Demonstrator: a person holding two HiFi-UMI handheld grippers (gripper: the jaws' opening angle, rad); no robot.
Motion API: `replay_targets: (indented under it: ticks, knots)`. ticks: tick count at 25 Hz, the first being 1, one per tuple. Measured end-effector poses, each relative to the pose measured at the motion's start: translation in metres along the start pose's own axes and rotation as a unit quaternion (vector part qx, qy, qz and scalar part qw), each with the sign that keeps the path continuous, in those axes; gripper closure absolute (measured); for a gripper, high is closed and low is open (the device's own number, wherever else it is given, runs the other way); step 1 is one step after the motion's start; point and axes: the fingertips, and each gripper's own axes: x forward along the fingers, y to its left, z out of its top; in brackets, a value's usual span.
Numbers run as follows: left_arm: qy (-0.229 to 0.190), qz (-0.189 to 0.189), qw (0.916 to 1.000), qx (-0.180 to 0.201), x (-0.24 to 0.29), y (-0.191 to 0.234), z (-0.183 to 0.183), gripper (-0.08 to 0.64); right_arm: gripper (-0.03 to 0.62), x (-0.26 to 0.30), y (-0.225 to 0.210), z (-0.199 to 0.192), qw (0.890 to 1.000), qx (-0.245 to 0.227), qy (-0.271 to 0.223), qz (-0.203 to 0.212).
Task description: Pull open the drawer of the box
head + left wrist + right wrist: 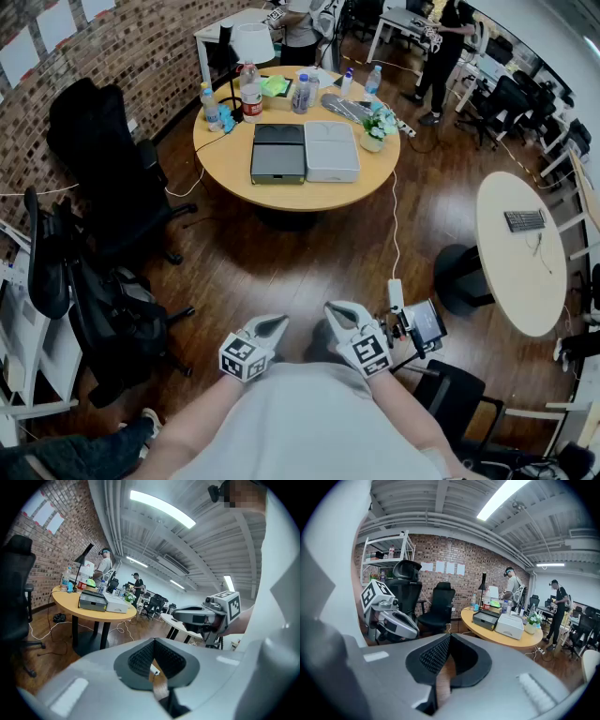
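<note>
Two flat boxes lie side by side on the round wooden table (225,169) far ahead of me: a dark grey box (278,153) and a light grey box (332,151). Both also show in the left gripper view, dark box (92,600) and light box (115,604), and in the right gripper view, dark box (486,618) and light box (509,626). My left gripper (277,322) and right gripper (334,308) are held close to my chest, well short of the table. Both are shut with nothing between the pads. Each gripper's jaws meet at the tips in its own view, left gripper (154,641), right gripper (449,637).
Bottles (250,89), a lamp (249,42), and a small plant (376,128) crowd the table's far side. Black office chairs (103,159) stand at left. A white round table (525,253) with a keyboard is at right. A cable (395,225) runs across the wooden floor. People stand at the back.
</note>
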Motion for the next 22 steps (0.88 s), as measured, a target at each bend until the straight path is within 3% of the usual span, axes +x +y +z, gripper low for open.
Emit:
replay_targets:
  ticks: [6,13,22]
  knots:
    - [0.011,0.007,0.9998,0.015,0.066,0.004,0.021,0.555,0.589,0.002,-0.07,-0.018,1.0,-0.015,0.012,0.005]
    - [0.026,0.025,0.9982,0.049,0.13,0.01,0.06,0.554,0.589,0.012,-0.133,-0.012,0.999,-0.02,-0.009,0.037]
    - [0.032,0.101,0.9921,0.067,0.168,0.027,0.087,0.554,0.589,0.025,-0.171,-0.007,0.995,-0.038,-0.015,0.094]
